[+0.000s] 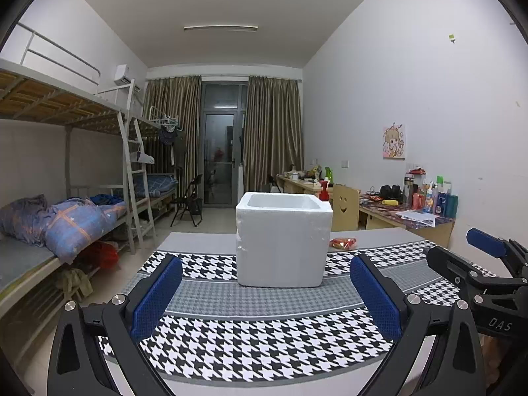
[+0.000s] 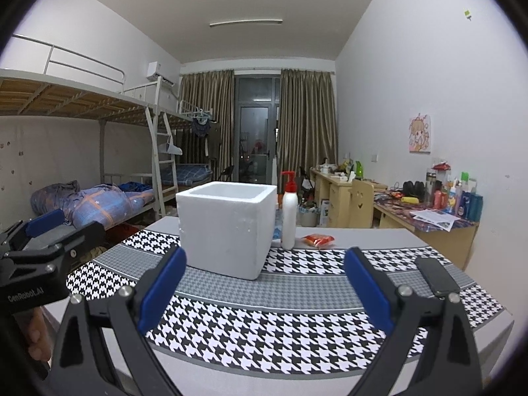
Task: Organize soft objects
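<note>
Both grippers sat empty, jaws wide apart: left gripper, right gripper, probably staged for a first pick. Foam box stood dead ahead on the houndstooth mat, likely the bin. Red soft packet lay beyond, right of the box.

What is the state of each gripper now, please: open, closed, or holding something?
Left gripper: open, holding nothing.
Right gripper: open, holding nothing.
</note>
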The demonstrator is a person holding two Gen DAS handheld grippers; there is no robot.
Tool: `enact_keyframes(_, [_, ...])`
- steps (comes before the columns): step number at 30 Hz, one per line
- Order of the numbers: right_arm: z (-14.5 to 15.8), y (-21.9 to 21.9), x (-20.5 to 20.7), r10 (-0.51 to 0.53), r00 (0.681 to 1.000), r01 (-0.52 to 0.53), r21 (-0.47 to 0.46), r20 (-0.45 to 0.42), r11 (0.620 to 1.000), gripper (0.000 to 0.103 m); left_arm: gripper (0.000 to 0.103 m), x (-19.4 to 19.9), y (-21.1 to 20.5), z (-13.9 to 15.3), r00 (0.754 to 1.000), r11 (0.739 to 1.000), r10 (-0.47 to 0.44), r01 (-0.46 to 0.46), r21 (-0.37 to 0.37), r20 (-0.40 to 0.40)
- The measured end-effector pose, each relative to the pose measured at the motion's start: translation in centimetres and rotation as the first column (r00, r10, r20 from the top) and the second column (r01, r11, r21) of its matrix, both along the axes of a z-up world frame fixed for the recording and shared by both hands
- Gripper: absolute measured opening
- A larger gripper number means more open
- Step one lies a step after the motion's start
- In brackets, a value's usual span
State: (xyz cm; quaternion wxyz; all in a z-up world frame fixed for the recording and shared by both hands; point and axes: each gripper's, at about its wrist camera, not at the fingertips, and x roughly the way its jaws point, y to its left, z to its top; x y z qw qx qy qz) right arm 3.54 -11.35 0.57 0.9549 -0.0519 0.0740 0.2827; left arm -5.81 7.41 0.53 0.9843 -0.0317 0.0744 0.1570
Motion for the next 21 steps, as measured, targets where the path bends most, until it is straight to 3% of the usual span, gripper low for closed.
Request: enact_keyframes(21, [-0.7,-2.3,-4.4,-0.015,0.999,0.014,0.019,0.036,1.0,0.098,0.102,-4.3,-2.2,-0.5,0.999,1.0,0.022,-0.023,0.021,0.032])
